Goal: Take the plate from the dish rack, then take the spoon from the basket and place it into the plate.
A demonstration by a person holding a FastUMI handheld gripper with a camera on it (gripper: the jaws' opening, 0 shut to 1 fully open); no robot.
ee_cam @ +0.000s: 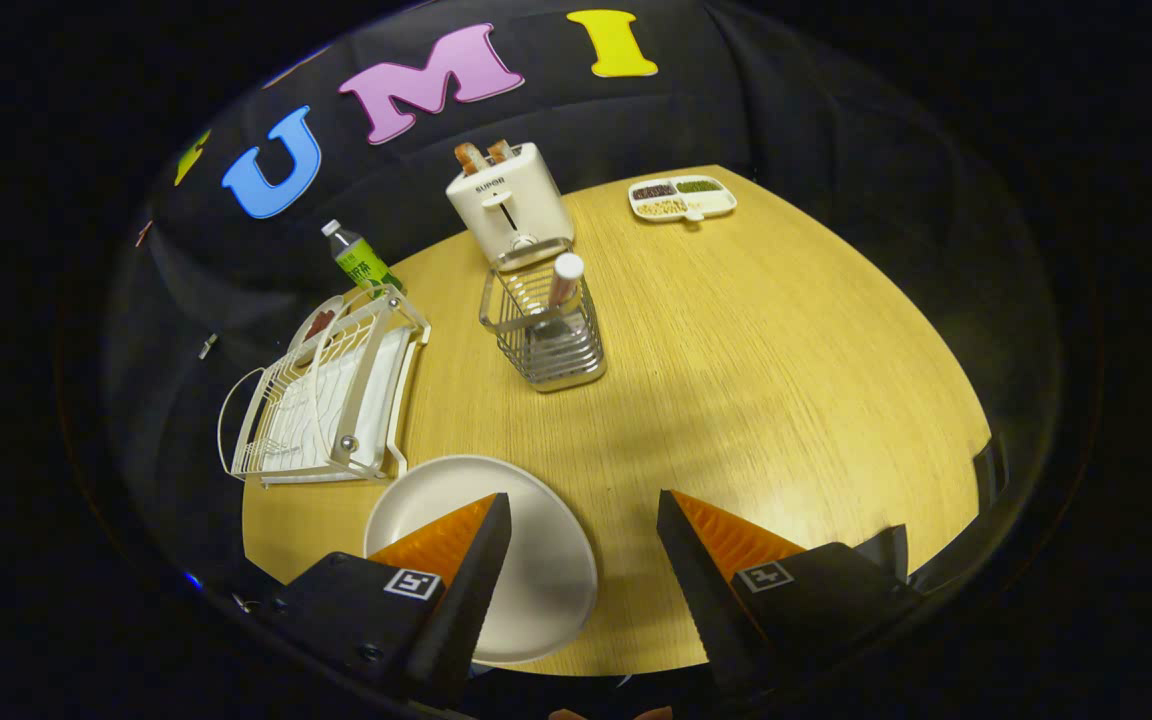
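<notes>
A white plate (526, 560) lies flat on the wooden table (756, 380), partly under my left finger. My gripper (584, 510) hovers above the table, open, with nothing between its fingers. Beyond the fingers stands a wire basket (546, 335) holding a spoon (564, 285) upright, its pale handle end sticking out of the top. The white dish rack (326, 400) sits to the left of the basket, just behind the plate, with no plate in it.
A white toaster (509, 200) with bread in its slots stands behind the basket. A green-labelled bottle (361, 262) stands behind the rack. A divided tray (683, 197) of beans and grains sits at the far side of the table.
</notes>
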